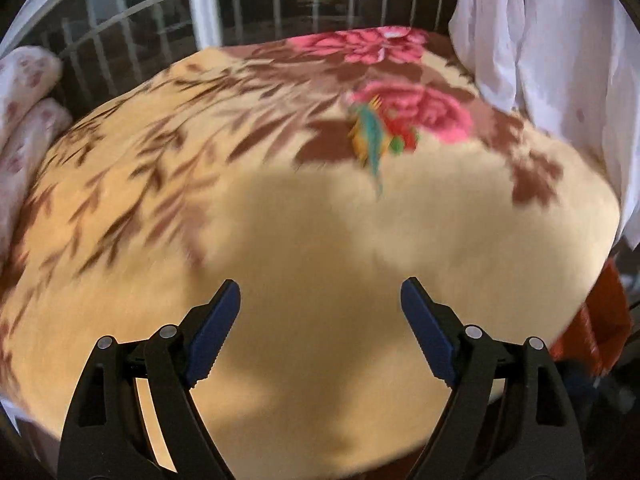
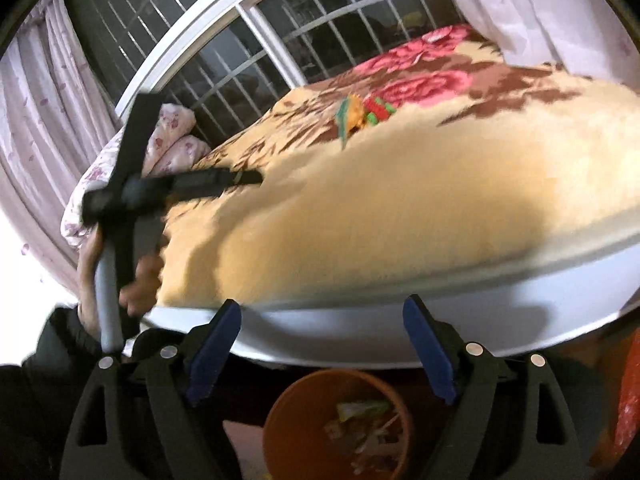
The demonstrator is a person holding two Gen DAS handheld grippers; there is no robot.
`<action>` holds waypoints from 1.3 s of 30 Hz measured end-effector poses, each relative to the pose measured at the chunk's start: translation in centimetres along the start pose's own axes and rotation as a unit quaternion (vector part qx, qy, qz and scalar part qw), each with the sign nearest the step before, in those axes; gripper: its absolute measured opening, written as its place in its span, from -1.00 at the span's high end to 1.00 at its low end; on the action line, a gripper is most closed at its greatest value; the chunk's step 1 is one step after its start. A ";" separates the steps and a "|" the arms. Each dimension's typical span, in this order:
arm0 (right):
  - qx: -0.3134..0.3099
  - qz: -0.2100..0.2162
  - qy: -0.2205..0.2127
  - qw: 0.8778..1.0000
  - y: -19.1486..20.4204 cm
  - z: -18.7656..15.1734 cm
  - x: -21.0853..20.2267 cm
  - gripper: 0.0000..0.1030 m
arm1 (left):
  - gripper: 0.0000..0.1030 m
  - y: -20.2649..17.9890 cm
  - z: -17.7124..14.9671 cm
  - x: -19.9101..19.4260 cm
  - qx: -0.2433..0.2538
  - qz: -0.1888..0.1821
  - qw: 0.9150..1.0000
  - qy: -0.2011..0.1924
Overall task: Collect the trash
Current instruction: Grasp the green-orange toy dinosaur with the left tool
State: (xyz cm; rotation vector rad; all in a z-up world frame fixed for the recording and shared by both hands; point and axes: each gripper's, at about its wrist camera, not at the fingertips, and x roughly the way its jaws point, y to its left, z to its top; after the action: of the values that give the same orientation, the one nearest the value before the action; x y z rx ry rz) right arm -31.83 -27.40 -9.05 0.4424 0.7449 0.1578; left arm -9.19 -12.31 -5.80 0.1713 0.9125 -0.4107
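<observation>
Colourful snack wrappers point(image 1: 376, 132), teal, orange, red and green, lie on the floral yellow blanket point(image 1: 304, 240) near its far pink flowers. They also show in the right wrist view point(image 2: 360, 114). My left gripper point(image 1: 320, 294) is open and empty, held above the plain part of the blanket, well short of the wrappers. My right gripper point(image 2: 322, 312) is open and empty at the bed's near edge, above an orange bin point(image 2: 288, 404) that holds some trash. The left gripper's body point(image 2: 176, 186) and the hand on it show at the left of the right wrist view.
A barred window point(image 2: 224, 60) runs behind the bed. A folded floral quilt point(image 1: 24, 100) lies at the bed's left end. White curtain cloth point(image 1: 552, 40) hangs at the right. Something red-orange point(image 1: 596, 328) stands beside the bed on the right.
</observation>
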 end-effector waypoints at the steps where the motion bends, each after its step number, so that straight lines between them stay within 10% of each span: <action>1: 0.002 -0.005 -0.004 1.000 -0.3 0.2 0.0 -0.59 | -0.56 -0.5 1.4 0.7 -0.005 0.001 1.000 -0.003; 10: 0.021 -0.028 -0.014 0.999 -3.0 0.8 -0.2 -0.60 | -0.56 -2.7 10.1 9.5 -0.063 -0.024 0.997 0.032; 27: 0.068 -0.013 -0.006 0.998 -6.6 0.9 1.0 -0.62 | -0.56 -1.4 13.2 16.7 -0.081 0.014 0.993 0.089; 29: 0.071 -0.012 -0.007 0.997 -6.6 0.9 1.0 -0.62 | -0.39 -1.4 13.0 16.4 -0.079 0.015 0.994 0.075; 31: 0.073 -0.012 -0.009 0.997 -6.6 1.0 1.0 -0.62 | 0.25 -1.9 12.7 15.9 -0.063 -0.003 0.996 0.062; 39: 0.048 -0.018 -0.023 0.998 -5.2 2.6 -0.1 -0.62 | 0.34 -1.9 11.4 12.6 -0.056 -0.025 0.997 0.039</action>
State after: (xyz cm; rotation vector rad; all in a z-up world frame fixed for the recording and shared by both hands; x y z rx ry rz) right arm -30.22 -32.95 -9.59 0.5214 0.7174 0.0795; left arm 5.21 -21.03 -8.85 0.0621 1.0164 -0.3992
